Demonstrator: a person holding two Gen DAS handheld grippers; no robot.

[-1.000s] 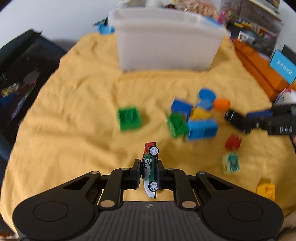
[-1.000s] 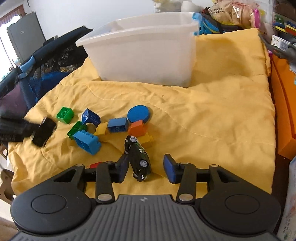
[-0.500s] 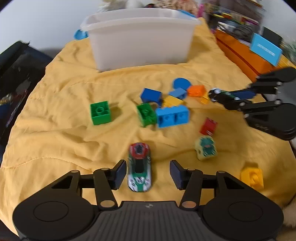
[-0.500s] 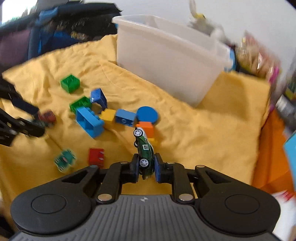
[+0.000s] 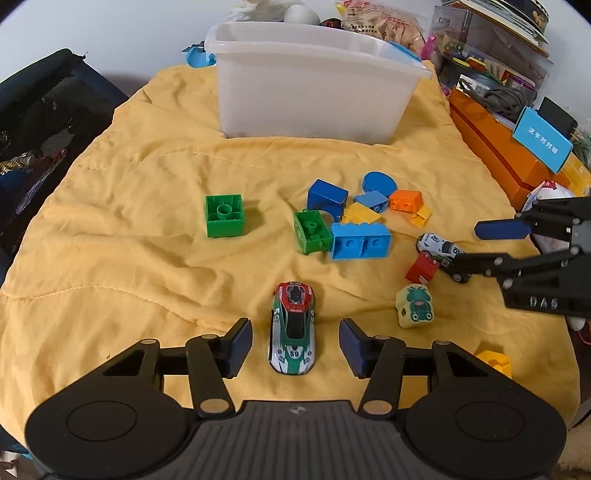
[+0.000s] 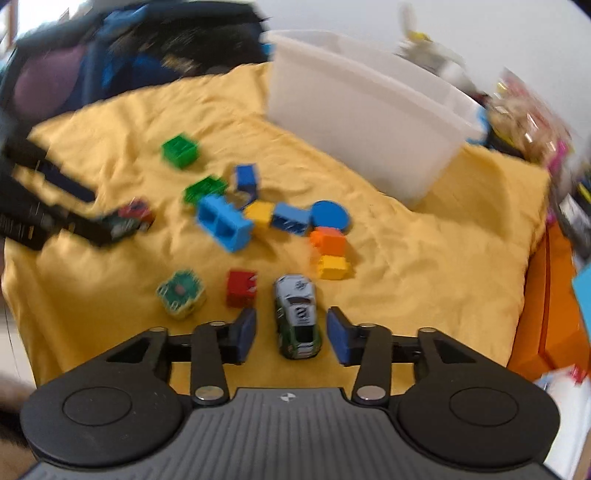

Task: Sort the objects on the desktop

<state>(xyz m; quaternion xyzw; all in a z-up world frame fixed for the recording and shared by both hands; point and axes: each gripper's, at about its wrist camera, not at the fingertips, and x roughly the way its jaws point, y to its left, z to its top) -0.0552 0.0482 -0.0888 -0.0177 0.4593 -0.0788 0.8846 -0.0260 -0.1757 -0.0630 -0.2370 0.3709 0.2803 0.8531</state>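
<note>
Your left hand-held gripper (image 5: 295, 341) gapes around the red-green car (image 5: 293, 328), right hand-held gripper (image 6: 291, 334) just reopened around the white-green car (image 6: 298, 319); blocks (image 5: 360, 242) at twelve o'clock unsorted.

A: Off-task stuff? Orange box (image 5: 491, 147) on the right edge, blue card (image 5: 542, 139) leaning on it.
B: Snack bag (image 5: 380, 26) behind, clear case (image 5: 491, 40) with books, dark mesh bag (image 5: 40, 122) left.

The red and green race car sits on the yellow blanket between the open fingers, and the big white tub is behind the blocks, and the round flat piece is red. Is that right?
Nearly. The round flat piece is blue, not red, as the left wrist view shows. The race car, left gripper and white tub are as you said.
</note>
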